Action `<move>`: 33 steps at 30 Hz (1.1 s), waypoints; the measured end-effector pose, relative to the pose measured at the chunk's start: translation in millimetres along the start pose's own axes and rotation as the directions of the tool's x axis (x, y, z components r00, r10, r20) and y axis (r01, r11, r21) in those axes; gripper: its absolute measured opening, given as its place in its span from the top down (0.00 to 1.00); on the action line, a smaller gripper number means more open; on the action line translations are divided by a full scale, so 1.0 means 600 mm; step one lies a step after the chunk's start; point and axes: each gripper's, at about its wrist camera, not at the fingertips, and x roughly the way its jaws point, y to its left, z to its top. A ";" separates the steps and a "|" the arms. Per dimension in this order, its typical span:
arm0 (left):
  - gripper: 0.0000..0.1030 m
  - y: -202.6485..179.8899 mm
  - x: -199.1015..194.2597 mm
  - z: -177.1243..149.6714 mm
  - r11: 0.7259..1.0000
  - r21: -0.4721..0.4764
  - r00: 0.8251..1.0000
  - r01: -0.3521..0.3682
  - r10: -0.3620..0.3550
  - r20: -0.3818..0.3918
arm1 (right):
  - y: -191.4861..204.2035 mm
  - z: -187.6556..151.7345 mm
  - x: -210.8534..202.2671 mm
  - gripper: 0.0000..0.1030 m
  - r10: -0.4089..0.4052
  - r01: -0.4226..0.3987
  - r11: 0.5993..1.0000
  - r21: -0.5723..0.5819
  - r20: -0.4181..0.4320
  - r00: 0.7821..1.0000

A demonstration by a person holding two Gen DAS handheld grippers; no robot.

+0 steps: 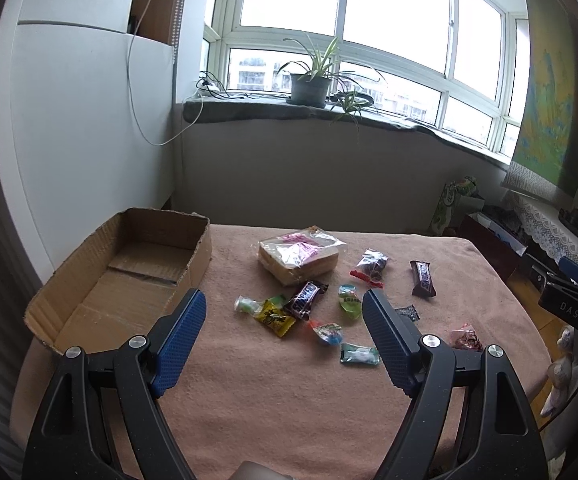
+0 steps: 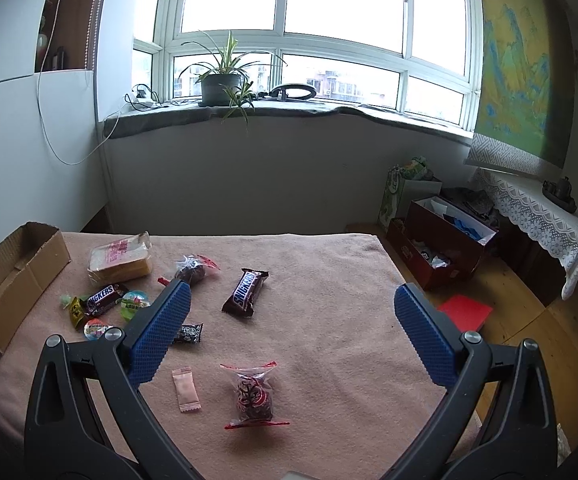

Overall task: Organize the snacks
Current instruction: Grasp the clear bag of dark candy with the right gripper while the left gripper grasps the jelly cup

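"SNICKERS" on two bars [image 2: 245,293], [image 2: 101,298]

Our two grippers: black frames, blue pads.
Left gripper [image 1: 284,304] and right gripper [image 2: 289,298] share silver pivot screws and textured blue fingers [image 1: 181,340].

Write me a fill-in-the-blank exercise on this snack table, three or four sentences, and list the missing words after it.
1. The cardboard box at the table's left edge is ____ inside.
2. Both the left gripper and the right gripper have their jaws ____.
3. The two dark brown bars, one Snickers bar apart and the other Snickers bar in the pile, number ____.
4. The wrapped bread lies on the ____ tablecloth.

Missing words: empty; open; two; pink
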 end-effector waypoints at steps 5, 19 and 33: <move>0.22 -0.007 0.030 -0.022 1.000 0.013 0.998 0.011 -0.010 -0.060 | -0.020 -0.029 0.024 0.00 0.018 -0.018 1.000 0.001 -0.072 0.997; 0.22 -0.027 0.091 -0.058 0.995 0.029 0.977 0.099 -0.091 -0.192 | -0.036 -0.095 0.047 0.00 0.136 -0.135 0.991 0.021 -0.218 0.966; 0.34 -0.040 0.169 -0.059 0.983 -0.016 0.952 0.181 -0.179 -0.248 | 0.013 -0.114 0.121 0.10 0.232 -0.234 0.972 0.033 -0.328 0.916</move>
